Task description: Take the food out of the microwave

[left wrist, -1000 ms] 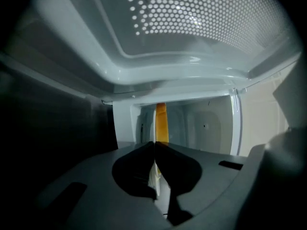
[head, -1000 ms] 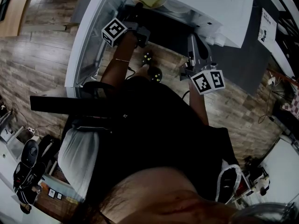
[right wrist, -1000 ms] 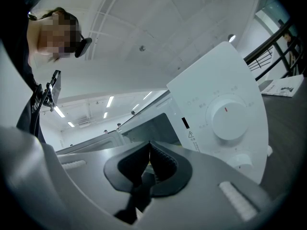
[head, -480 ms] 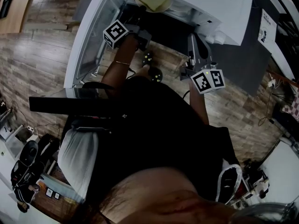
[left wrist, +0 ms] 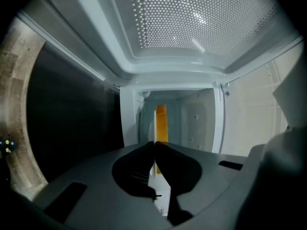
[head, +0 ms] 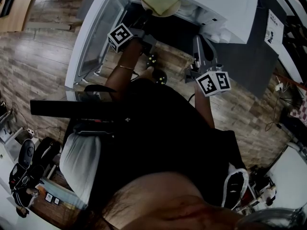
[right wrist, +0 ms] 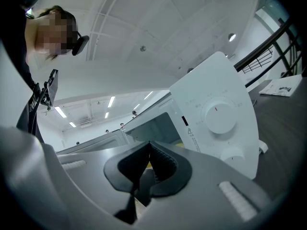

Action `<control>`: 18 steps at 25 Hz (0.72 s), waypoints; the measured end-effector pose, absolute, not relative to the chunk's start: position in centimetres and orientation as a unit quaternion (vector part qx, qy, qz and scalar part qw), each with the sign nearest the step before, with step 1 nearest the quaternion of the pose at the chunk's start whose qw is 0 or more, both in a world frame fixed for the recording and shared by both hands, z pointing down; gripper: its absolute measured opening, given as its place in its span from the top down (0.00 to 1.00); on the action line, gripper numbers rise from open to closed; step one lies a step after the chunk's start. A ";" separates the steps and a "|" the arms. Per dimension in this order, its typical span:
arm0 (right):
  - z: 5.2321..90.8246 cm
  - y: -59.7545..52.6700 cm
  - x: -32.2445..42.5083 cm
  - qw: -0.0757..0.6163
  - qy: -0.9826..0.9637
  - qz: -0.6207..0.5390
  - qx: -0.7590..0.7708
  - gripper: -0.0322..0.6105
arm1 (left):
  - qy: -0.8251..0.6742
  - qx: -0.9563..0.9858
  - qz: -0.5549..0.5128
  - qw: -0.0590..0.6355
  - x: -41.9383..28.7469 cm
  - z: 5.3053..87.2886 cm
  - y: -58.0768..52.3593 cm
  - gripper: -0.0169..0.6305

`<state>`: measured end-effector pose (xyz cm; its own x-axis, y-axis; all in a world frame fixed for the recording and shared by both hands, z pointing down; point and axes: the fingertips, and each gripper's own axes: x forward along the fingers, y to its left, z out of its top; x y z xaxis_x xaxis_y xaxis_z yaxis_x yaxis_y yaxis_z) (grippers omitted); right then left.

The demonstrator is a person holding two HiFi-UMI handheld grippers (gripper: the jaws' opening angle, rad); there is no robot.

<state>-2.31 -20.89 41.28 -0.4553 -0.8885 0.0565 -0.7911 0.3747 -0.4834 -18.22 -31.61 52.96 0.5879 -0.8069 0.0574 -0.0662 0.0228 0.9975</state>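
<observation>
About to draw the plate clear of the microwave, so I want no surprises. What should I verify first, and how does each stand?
1. Microwave door open wide: ok.
2. Left gripper shut on plate rim: ok.
3. Food lying on the plate: ok.
4. Plate level: cannot tell.
5. Right gripper shut, empty: ok.
6. Set-down spot: cannot tell.

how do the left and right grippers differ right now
The left gripper grips the plate by its rim; the right gripper is shut on nothing. The left gripper faces the open microwave; the right gripper faces its dials from outside. Both sets of jaws are closed.
</observation>
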 end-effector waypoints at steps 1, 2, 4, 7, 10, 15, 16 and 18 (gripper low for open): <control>41.1 -20.6 -2.3 0.108 0.823 -0.226 -0.510 0.95 | -0.344 0.634 -0.297 0.626 -18.2 52.7 -31.2 0.95; 40.9 -20.2 -2.3 0.108 0.823 -0.225 -0.510 0.95 | -0.343 0.634 -0.300 0.625 -18.3 52.5 -30.8 0.95; 40.4 -19.6 -2.5 0.110 0.824 -0.223 -0.508 0.95 | -0.343 0.632 -0.306 0.624 -18.5 52.0 -30.0 0.95; 40.1 -19.3 -2.5 0.111 0.825 -0.221 -0.507 0.95 | -0.341 0.630 -0.310 0.625 -18.5 51.7 -29.5 0.95; 40.1 -19.0 -2.5 0.112 0.826 -0.220 -0.507 0.95 | -0.339 0.638 -0.309 0.619 -18.5 51.2 -29.1 0.95; 40.0 -18.5 -2.4 0.117 0.826 -0.219 -0.507 0.95 | -0.337 0.641 -0.308 0.617 -18.4 50.8 -28.1 0.95; 40.0 -18.3 -2.4 0.118 0.826 -0.218 -0.507 0.95 | -0.337 0.642 -0.307 0.616 -18.3 50.7 -27.8 0.95; 39.9 -17.9 -2.2 0.119 0.826 -0.218 -0.507 0.95 | -0.336 0.646 -0.305 0.614 -18.2 50.4 -27.2 0.95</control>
